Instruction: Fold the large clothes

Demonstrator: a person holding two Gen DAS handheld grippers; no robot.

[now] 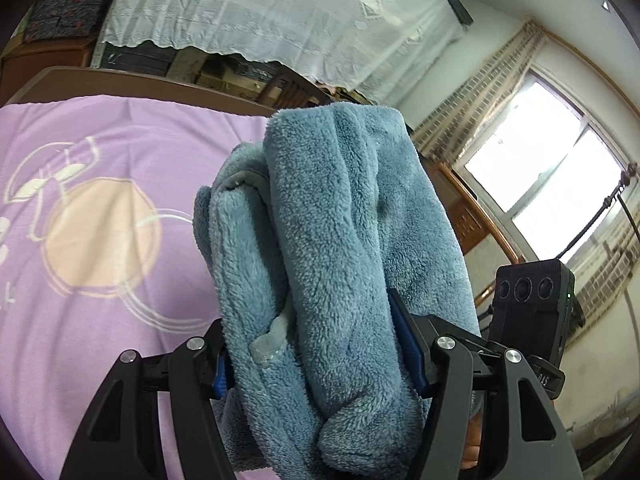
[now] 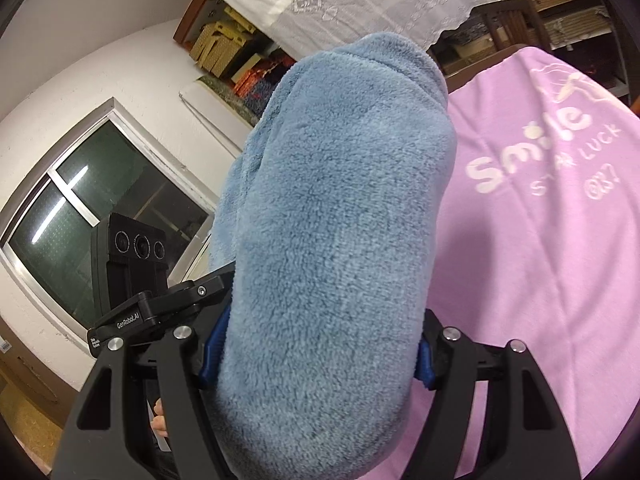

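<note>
left gripper (image 1: 316, 360): we've got the jaws clamped on a thick bunch of the blue fleece (image 1: 340, 240) | right gripper (image 2: 316, 356): same, squeezing the fleece (image 2: 336, 220) | fleece held above the purple bedsheet (image 1: 100, 280)

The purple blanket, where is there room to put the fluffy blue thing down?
Bare purple blanket lies right of the blue fleece garment, below the "Smile" lettering. More lies left of it, around the peach circle. The middle is crowded: both grippers clamp the bundle.
</note>
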